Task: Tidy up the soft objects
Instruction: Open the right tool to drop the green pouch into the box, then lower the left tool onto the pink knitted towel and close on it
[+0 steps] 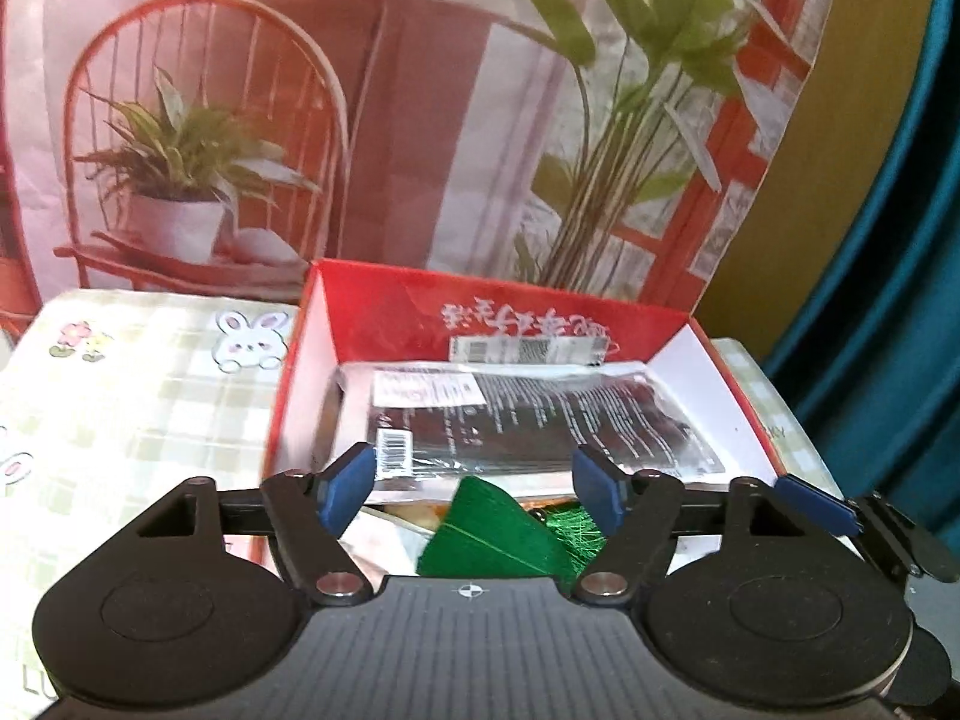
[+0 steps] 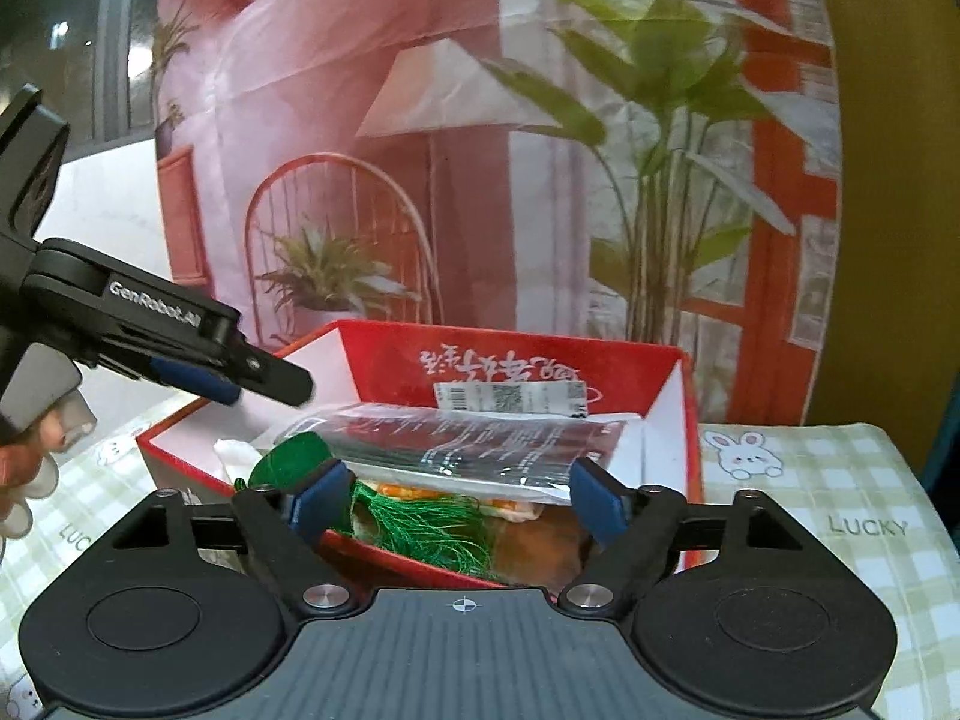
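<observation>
A red cardboard box (image 1: 384, 300) (image 2: 372, 354) with white inner walls stands open on the table. On top of its contents lies a clear plastic packet (image 1: 528, 414) (image 2: 480, 450) of dark folded fabric. Beneath it show a green tassel (image 2: 432, 528) and a green fabric piece (image 1: 492, 534). My left gripper (image 1: 473, 468) is open, its blue pads standing either side of the packet's near edge. My right gripper (image 2: 461, 483) is also open at the packet's other near side. Neither pair of pads presses on the packet. The left gripper (image 2: 240, 381) also reaches in from the left of the right wrist view.
A green checked tablecloth (image 1: 150, 396) (image 2: 810, 480) with bunny prints covers the table around the box. A printed backdrop (image 1: 372, 120) of a chair and plants stands right behind the box. A teal curtain (image 1: 900, 252) hangs at the right. A person's hand (image 2: 24, 480) holds the left gripper.
</observation>
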Available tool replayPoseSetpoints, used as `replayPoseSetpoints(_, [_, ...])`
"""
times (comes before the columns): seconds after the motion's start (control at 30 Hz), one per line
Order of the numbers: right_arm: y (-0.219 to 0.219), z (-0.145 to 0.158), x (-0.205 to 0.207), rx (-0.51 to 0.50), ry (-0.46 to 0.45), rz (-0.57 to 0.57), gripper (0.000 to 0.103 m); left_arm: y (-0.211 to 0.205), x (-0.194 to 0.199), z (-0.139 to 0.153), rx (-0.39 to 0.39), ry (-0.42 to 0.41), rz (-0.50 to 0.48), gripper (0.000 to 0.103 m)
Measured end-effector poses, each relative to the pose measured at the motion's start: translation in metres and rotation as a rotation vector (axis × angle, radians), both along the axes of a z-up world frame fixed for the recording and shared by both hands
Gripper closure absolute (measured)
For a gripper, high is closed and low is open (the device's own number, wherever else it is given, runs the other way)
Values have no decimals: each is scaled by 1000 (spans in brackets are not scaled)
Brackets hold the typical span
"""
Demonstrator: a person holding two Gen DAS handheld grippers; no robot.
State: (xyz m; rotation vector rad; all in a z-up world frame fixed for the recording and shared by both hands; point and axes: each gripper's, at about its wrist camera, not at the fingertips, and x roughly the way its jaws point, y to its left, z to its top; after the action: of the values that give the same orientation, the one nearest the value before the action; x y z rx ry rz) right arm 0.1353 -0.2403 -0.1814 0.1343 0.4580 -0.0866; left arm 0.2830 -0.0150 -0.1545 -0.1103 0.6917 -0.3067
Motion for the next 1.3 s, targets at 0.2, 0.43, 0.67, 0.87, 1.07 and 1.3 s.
replayPoseSetpoints(0.2, [4, 6, -20, 16, -7, -30, 16, 13, -25, 2, 14, -26, 6, 24])
replayPoseSetpoints(0.43, [16, 4, -52, 41, 2, -57, 13, 36, -70, -6, 16, -40, 63, 18])
replayPoseSetpoints(0.67, [36, -22, -83, 44, 117, -75, 7, 42, -113, -40, 84, -7, 45, 16])
replayPoseSetpoints(0.87, [43, -49, -101, 76, 225, -112, 6, 50, -134, -86, 94, 109, 41, 16])
replayPoseSetpoints(1.07, [52, -69, -99, 60, 295, -126, 1, 58, -140, -113, 100, 159, 60, 16])
replayPoseSetpoints(1.3, [51, -90, -90, 59, 366, -132, 0, 62, -139, -127, 102, 177, 80, 11])
